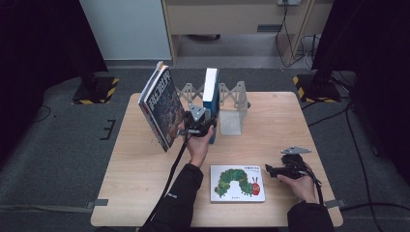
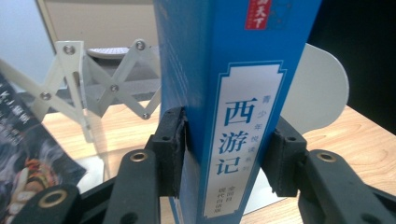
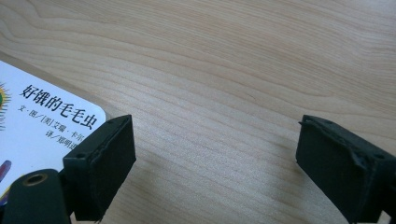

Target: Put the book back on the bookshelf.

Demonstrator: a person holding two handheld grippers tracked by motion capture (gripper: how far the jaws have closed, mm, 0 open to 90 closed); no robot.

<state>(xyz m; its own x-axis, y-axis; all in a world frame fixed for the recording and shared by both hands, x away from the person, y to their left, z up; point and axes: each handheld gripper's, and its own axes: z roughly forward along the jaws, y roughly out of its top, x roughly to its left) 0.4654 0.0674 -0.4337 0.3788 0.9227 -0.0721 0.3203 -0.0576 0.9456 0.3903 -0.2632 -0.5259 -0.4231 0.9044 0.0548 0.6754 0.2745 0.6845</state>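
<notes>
A tall blue book (image 1: pixel 211 92) stands upright at the back of the wooden table (image 1: pixel 280 121), against a white bookend (image 1: pixel 231 121). My left gripper (image 1: pixel 200 121) straddles its lower spine. In the left gripper view the blue book (image 2: pixel 233 93) sits between the jaws of the left gripper (image 2: pixel 229 135), whose pads lie close beside its covers with a sliver of gap, so it is open. A white picture book with a green caterpillar (image 1: pixel 237 182) lies flat near the front. My right gripper (image 1: pixel 270 170) rests just right of it, open and holding nothing; the right gripper (image 3: pixel 215 149) frames bare wood beside the book's corner (image 3: pixel 42 126).
A large dark-covered book (image 1: pixel 162 106) leans tilted to the left of the blue one, close to my left hand. A white scissor-lattice book rack (image 2: pixel 93 79) spans the back of the table behind the books. Black curtains and floor cables surround the table.
</notes>
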